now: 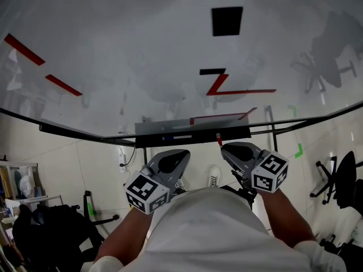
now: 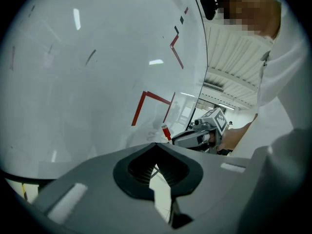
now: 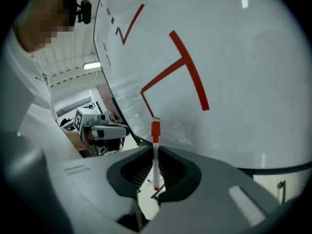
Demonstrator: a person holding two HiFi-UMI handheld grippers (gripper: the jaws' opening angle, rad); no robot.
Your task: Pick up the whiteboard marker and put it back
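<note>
The right tongs [image 3: 155,146] are clenched on a slim white whiteboard marker with a red cap [image 3: 155,152]. The marker stands along the jaws, and its capped end pokes out past their tips toward the large glossy white whiteboard [image 1: 142,55], which bears red drawn lines [image 1: 238,90]. In the head view this end sits just beside the grey tray [image 1: 193,130] at the board's lower edge. The left tongs [image 2: 157,146] are closed tip to tip with nothing between them, and are held near the right tongs.
</note>
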